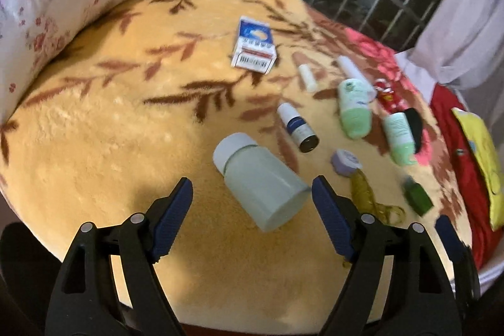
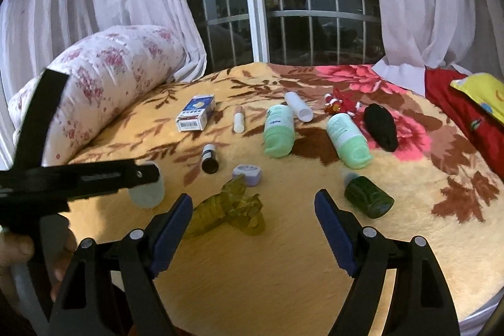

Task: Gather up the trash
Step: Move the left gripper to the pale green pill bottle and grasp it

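Your left gripper (image 1: 252, 194) hung with jaws wide, empty, a pale jar (image 1: 260, 180) lying on its side between the fingertips, untouched. Your right gripper (image 2: 253, 207) was equally wide and empty over a crumpled yellow wrapper (image 2: 230, 208). Across the blanket (image 2: 425, 241) lay the trash: two green bottles (image 2: 278, 129), one box (image 2: 195, 113), one white tube (image 2: 298, 106), one small dropper bottle (image 2: 209, 159), one dark green bottle (image 2: 368, 196), one lilac case (image 2: 248, 173) and one black cloth (image 2: 381, 126).
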Available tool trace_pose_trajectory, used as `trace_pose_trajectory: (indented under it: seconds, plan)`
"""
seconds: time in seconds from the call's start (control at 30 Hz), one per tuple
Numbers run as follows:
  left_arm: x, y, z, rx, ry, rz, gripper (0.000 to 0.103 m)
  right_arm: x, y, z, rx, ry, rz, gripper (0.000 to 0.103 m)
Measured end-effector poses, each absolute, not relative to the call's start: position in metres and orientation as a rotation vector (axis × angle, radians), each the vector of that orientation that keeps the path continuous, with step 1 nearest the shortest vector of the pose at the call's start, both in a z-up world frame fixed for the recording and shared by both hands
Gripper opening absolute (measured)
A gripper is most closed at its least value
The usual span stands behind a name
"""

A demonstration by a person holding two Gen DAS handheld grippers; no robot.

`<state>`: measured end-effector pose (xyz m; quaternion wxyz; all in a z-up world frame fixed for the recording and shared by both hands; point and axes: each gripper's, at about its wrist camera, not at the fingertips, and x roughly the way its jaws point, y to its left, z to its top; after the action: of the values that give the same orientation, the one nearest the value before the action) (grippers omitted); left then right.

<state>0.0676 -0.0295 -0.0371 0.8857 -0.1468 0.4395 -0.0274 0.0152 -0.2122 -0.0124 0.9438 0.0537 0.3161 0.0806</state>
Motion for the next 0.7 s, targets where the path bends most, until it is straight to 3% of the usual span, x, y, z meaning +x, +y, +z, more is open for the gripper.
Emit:
trace_pose_trajectory:
  seconds: [0.2,0.3,0.33,0.7]
  plan:
    - [0.091,-0.051,-0.047,-0.211,0.904,0.025,0.083,0.017,-0.223,-0.017,0.147,0.644,0.158,0.078]
    - [0.099,-0.055,-0.060,-0.201,0.935,0.008,0.077,0.015,-0.225,-0.016,0.145,0.637,0.154,0.078]
    - [0.099,-0.053,-0.064,-0.205,0.941,0.006,0.070,0.014,-0.225,-0.015,0.143,0.633,0.152,0.078]
    - [0.114,-0.043,-0.057,-0.204,0.919,-0.033,0.072,0.017,-0.223,-0.017,0.150,0.633,0.171,0.078]
